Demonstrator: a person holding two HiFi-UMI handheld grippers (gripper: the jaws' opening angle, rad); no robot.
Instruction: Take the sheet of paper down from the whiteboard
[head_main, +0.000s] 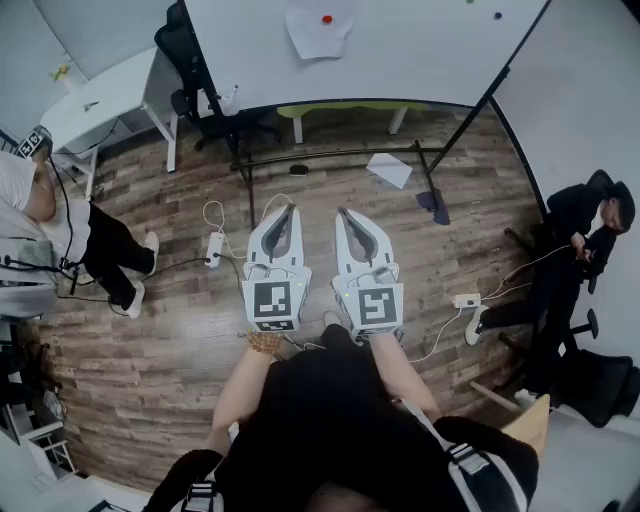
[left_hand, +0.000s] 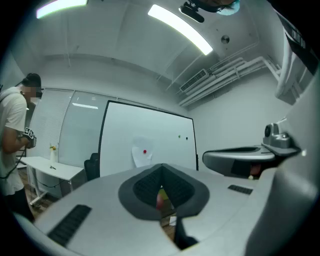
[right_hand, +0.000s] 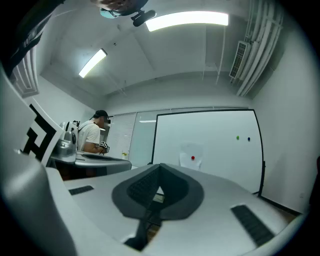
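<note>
A white sheet of paper hangs on the whiteboard, pinned by a red magnet. The same sheet of paper shows far ahead in the left gripper view, and the sheet of paper in the right gripper view. My left gripper and right gripper are held side by side, level, well short of the board. Both are shut with nothing between the jaws.
A second white sheet lies on the wooden floor by the board's stand. A white table and a black chair stand at the left. One person sits at the left, another at the right. Cables and power strips lie on the floor.
</note>
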